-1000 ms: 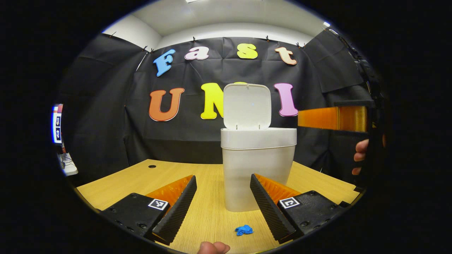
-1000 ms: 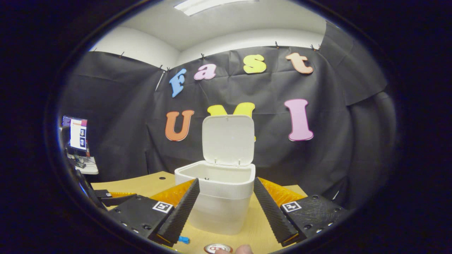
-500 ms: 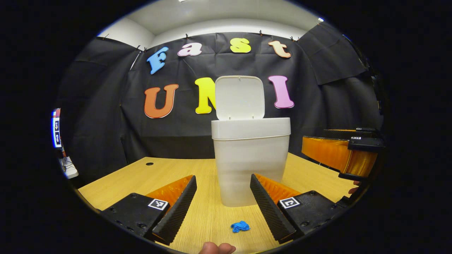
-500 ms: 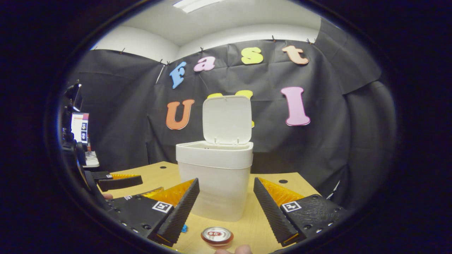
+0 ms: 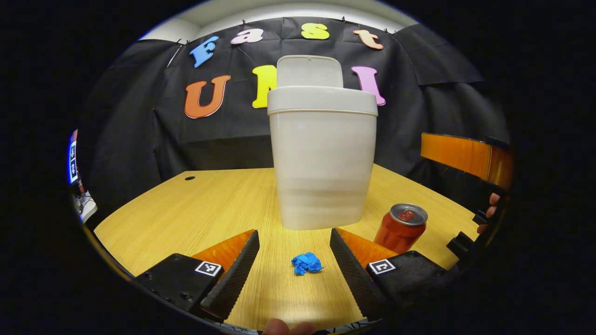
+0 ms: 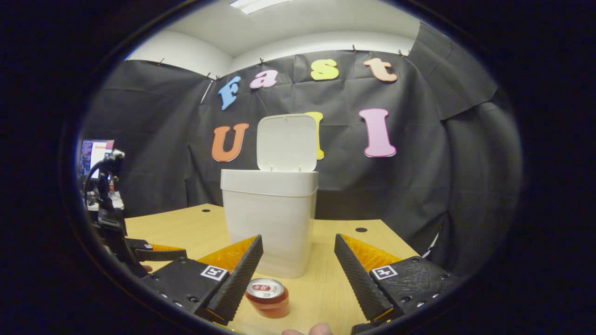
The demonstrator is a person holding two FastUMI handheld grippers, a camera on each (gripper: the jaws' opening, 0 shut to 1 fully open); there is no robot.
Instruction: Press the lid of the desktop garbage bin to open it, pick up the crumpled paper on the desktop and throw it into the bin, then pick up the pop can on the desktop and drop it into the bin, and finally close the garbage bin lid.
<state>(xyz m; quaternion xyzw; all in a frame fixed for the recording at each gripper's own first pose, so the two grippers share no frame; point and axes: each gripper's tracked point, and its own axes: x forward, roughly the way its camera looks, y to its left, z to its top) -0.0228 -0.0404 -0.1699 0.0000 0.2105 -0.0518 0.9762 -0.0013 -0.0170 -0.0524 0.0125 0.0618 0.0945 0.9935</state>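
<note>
Crumpled paper (image 5: 307, 263) lies between, seemingly beyond, left claw (image 5: 294, 270) tips.

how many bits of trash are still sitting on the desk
2: the blue crumpled paper lies between the left gripper's open fingers, in front of the bin; the pop can stands upright to the bin's right. Others may be hidden behind the bin.

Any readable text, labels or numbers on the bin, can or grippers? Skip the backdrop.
Bin: none, plain.
Can: nothing legible; the mark on its top is too blurred.
Left gripper and right gripper: square black-and-white tags, a pattern, no words.
Screen: too small to read.
</note>
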